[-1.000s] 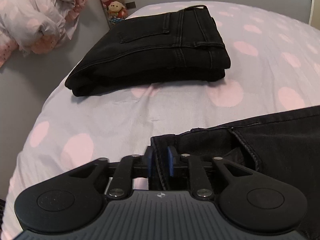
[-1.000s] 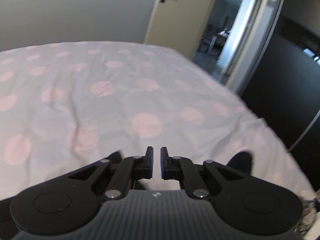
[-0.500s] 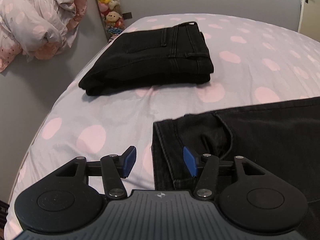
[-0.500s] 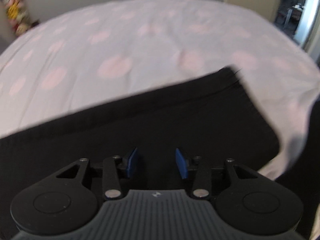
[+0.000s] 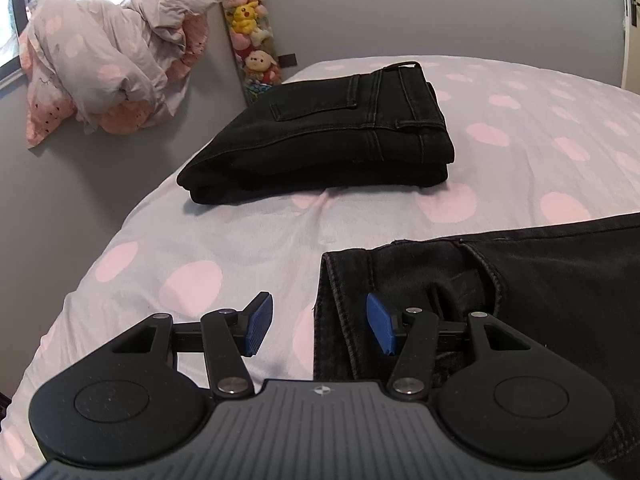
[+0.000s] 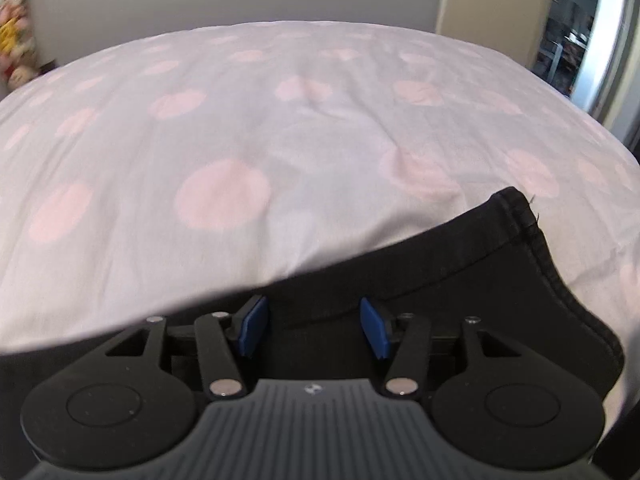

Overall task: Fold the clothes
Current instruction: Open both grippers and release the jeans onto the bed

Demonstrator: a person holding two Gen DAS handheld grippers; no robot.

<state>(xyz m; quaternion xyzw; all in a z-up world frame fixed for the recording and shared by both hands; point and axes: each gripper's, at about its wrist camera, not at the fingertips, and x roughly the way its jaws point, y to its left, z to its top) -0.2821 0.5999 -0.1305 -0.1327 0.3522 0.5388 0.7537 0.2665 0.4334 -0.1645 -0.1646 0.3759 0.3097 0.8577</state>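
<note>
The left gripper (image 5: 320,330) is spread wide, holding nothing, its blue pads (image 5: 258,330) either side of the waistband corner of the flat jeans (image 5: 540,280), which stretch off toward 3 o'clock on the bed (image 5: 240,248). At 12 o'clock lies a folded pair (image 5: 332,136), with crumpled bedding (image 5: 104,64) at 10 o'clock and plush toys (image 5: 250,28) at 11. The right gripper (image 6: 314,328) also gapes empty above the jeans' leg (image 6: 460,280), whose hem (image 6: 516,204) sits at 2 o'clock.
</note>
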